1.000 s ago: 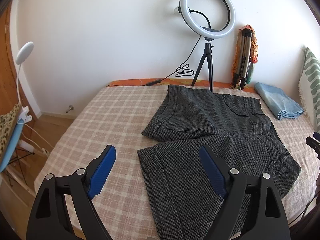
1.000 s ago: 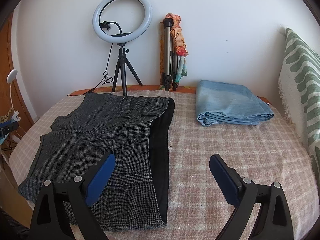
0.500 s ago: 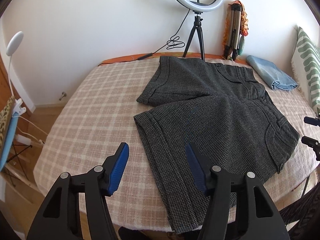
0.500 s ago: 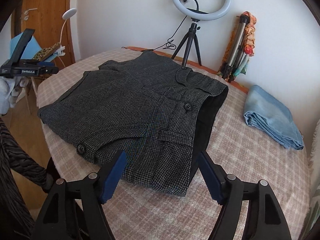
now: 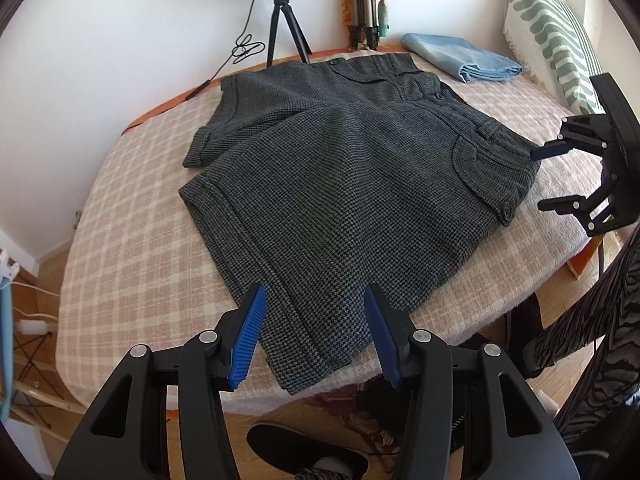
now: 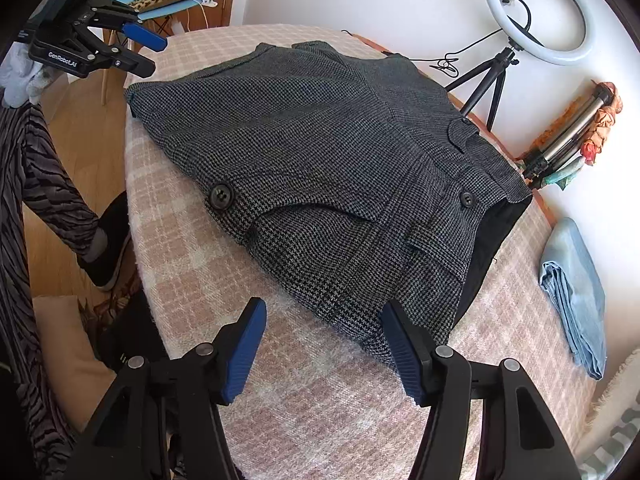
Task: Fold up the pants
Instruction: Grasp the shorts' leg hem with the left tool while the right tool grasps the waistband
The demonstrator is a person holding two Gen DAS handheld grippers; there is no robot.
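Observation:
Dark grey checked shorts (image 5: 352,184) lie flat on the pink plaid table cover (image 5: 132,240), legs to the left and waistband to the right. My left gripper (image 5: 314,332) is open and empty, just above the hem of the near leg at the table's front edge. My right gripper (image 6: 322,344) is open and empty over the near waistband corner of the shorts (image 6: 340,184). The right gripper also shows at the right of the left wrist view (image 5: 544,178), and the left gripper at the top left of the right wrist view (image 6: 146,52).
Folded light blue jeans (image 5: 460,58) lie at the far right of the table (image 6: 576,292). A ring light on a tripod (image 6: 532,16) and a folded tripod (image 6: 568,144) stand against the wall behind. A green patterned cushion (image 5: 552,36) is at the right. My legs and shoe (image 5: 312,456) are below the table edge.
Both grippers have pulled back and swung toward the near edge, the left down to the near leg hem, the right round to the waistband corner. The jaws have narrowed a little but stay open.

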